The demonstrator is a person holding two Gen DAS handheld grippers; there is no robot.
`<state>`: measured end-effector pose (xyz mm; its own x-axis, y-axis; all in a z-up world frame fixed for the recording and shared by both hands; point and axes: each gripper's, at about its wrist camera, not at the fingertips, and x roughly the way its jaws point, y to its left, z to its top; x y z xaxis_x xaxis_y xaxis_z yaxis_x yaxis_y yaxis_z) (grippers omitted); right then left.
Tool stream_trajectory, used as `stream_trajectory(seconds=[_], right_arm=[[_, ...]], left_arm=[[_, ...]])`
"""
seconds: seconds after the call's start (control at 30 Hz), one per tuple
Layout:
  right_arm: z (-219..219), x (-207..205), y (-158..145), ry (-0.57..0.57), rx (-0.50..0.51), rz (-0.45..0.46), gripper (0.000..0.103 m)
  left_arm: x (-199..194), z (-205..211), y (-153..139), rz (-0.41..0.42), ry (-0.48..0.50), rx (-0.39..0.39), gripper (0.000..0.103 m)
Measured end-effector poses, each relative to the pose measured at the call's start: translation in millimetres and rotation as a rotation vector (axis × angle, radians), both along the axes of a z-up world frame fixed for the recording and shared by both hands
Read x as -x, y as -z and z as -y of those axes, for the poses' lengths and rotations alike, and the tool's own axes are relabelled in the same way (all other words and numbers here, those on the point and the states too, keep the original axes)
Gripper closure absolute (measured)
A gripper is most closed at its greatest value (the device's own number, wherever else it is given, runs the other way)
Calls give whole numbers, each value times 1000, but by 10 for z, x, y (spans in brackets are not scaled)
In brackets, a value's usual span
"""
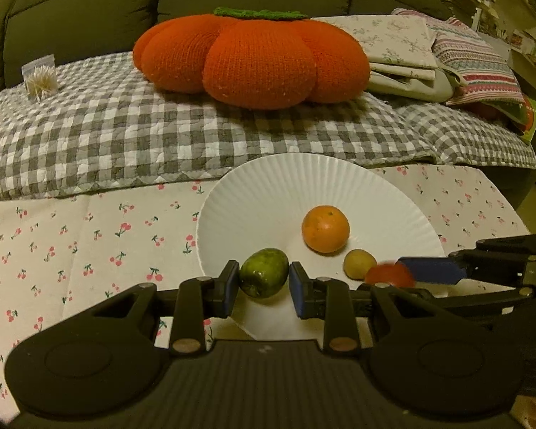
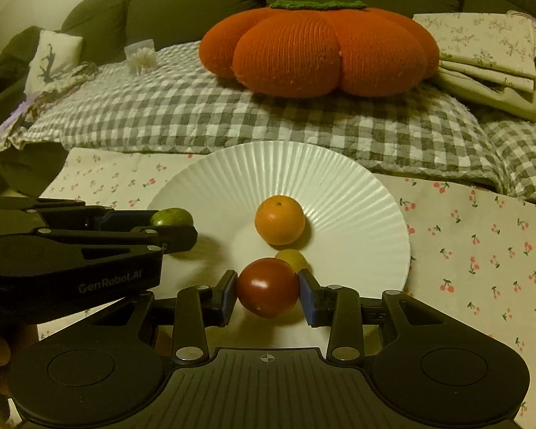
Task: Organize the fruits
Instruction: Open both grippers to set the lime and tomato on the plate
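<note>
A white fluted plate (image 1: 268, 178) (image 2: 268, 157) lies on a cherry-print cloth. An orange (image 1: 325, 228) (image 2: 279, 220) sits near its middle, with a small yellow fruit (image 1: 357, 262) (image 2: 293, 257) just in front of it. My left gripper (image 1: 263, 279) (image 2: 182, 228) is shut on a green fruit (image 1: 264, 271) (image 2: 169, 216) over the plate's near left rim. To its right, my right gripper (image 2: 268, 287) (image 1: 428, 270) is shut on a red tomato (image 2: 268, 282) (image 1: 389, 275), low over the plate's near edge and partly hiding the yellow fruit.
Behind the plate a grey checked quilt (image 1: 125, 136) covers a dark sofa, with a big orange pumpkin cushion (image 1: 253, 60) on it. Folded linens (image 1: 400, 57) lie at the right, a jar of toothpicks (image 1: 41, 78) at the left. The cherry-print cloth (image 2: 482, 243) stretches to both sides of the plate.
</note>
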<state>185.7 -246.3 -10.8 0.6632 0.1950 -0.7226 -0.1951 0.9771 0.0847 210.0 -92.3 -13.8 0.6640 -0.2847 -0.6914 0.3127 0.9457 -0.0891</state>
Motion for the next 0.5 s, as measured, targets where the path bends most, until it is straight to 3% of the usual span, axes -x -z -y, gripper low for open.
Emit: stream_trajectory(seconds=[0.17,0.23,0.5], right_arm=[[59,57,-69,21,-9,17,58],[109,80,-100,37,-22,22,54],[179,206,-245,89,-63,5,54]], left_arm=[[44,-63,-75,18,-23,14,44],[75,-89,-105,16,-28,21,43],[257,-203,-293,-7,-71,56,43]])
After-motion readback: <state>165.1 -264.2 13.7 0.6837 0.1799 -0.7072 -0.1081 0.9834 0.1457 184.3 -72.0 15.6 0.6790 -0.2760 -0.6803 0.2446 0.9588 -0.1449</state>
